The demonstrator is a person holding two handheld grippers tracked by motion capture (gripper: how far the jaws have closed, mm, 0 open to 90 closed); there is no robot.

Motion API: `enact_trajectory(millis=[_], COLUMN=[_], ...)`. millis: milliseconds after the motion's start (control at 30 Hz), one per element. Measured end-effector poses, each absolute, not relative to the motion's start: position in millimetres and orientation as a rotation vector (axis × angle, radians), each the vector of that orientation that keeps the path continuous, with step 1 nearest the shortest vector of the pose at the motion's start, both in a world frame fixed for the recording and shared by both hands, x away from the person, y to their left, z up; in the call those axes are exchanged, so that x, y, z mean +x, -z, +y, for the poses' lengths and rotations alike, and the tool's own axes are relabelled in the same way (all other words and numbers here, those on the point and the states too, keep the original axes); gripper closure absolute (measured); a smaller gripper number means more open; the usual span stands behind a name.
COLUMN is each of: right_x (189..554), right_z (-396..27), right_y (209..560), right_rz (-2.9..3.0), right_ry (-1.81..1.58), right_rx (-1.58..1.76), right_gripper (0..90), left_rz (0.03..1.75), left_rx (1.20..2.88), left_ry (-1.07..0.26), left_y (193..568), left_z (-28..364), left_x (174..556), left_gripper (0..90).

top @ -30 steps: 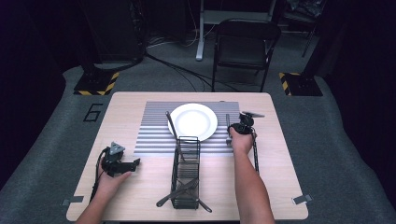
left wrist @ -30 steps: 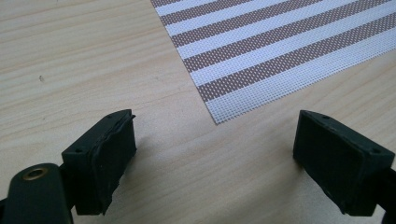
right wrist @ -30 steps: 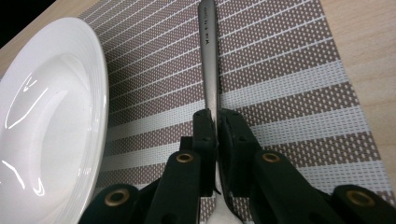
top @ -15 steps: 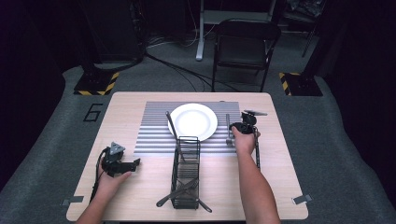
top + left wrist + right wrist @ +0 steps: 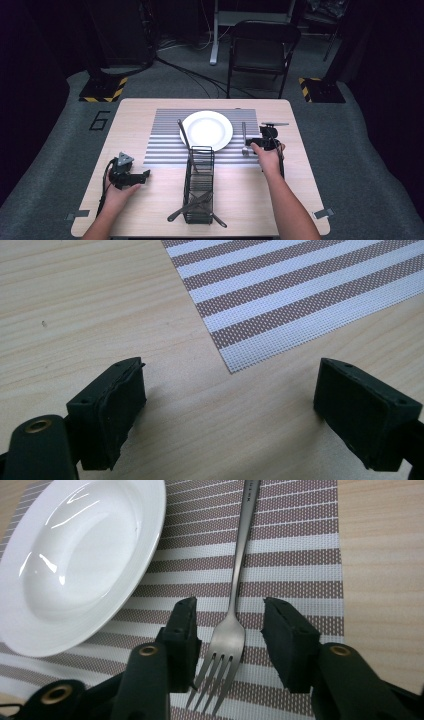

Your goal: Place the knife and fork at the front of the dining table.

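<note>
Fork [image 5: 235, 630] lies flat on the striped placemat [image 5: 165, 145], just right of the white plate [image 5: 206, 130], tines toward the person. Right gripper [image 5: 256, 144] sits over the tine end; its jaws have just been opening and stand apart on either side of the fork's neck, pads not pressing it. Left gripper [image 5: 145, 175] rests low on the bare tabletop [image 5: 135, 110] near the placemat's corner, jaws wide apart with nothing between them. Wire caddy [image 5: 199, 185] stands near the tabletop's front edge, between the two hands.
</note>
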State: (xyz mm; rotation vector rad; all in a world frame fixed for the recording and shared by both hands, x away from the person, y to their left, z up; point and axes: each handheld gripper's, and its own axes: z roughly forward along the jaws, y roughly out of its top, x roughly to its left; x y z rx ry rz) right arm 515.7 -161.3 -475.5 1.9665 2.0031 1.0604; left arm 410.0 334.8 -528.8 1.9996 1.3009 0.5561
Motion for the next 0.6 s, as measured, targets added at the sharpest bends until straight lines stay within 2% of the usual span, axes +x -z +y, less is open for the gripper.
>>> enact_trajectory(millis=[167, 600], right_x=[500, 442], right_z=[-165, -166], right_y=[477, 471], right_rz=[2.021, 2.102], right_ry=[-1.094, -1.034], right_rx=[1.933, 1.593], right_gripper=[52.7, 44.1], left_rz=[1.300, 1.295], left_rx=[1.997, 1.975], left_ry=[-0.559, -0.574], left_y=[529, 529], left_z=[335, 334], left_x=[410, 409], left_gripper=[14.4, 20.5])
